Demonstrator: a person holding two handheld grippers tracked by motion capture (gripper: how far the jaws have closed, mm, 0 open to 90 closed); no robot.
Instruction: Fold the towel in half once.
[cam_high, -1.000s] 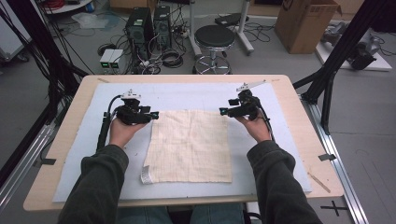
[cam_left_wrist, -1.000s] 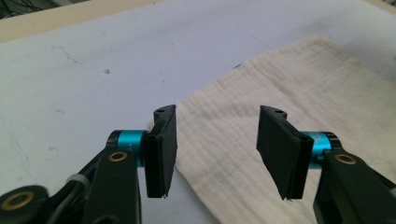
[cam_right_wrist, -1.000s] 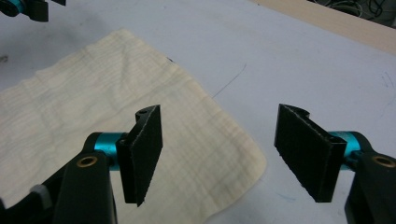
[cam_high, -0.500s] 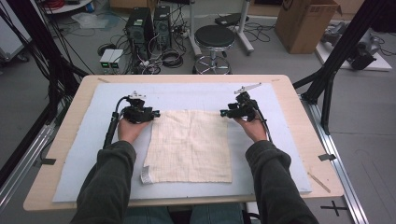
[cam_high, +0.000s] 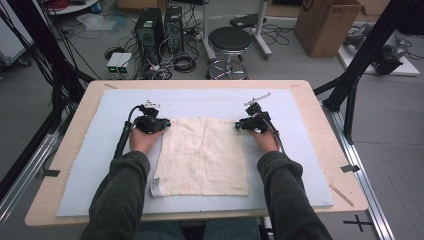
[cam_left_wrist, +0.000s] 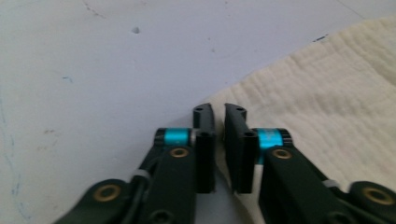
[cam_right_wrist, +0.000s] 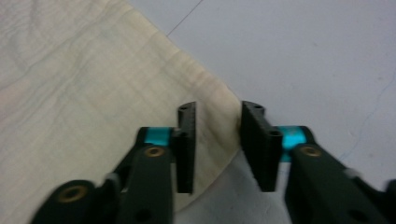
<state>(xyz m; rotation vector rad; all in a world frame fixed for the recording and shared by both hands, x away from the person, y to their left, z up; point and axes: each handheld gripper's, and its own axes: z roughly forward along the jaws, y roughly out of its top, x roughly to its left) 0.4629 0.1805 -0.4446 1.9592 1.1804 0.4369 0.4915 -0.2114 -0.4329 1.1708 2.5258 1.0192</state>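
Cream-coloured and faintly checked, the cloth (cam_high: 202, 155) lay flat in the middle of the pale blue mat (cam_high: 90, 170) that covered the wooden table (cam_high: 320, 107), a small white label (cam_high: 156, 187) at its near left corner. We held our left gripper (cam_high: 166, 123) at the cloth's far left corner and our right gripper (cam_high: 238, 124) at its far right corner, both hands resting on the mat on either side of the fabric.

In the left gripper view, our left gripper (cam_left_wrist: 219, 109) had just been closing; its jaws stood almost together, only a thin slit between them, right at the cloth's (cam_left_wrist: 336, 107) corner edge. Whether any fabric was pinched in that slit we could not tell.

In the right gripper view, our right gripper (cam_right_wrist: 218, 109) had also just been closing, yet its jaws still stood apart, straddling the cloth's (cam_right_wrist: 84, 88) corner, with the fabric's edge lying in the gap and the pads not pressing on it.
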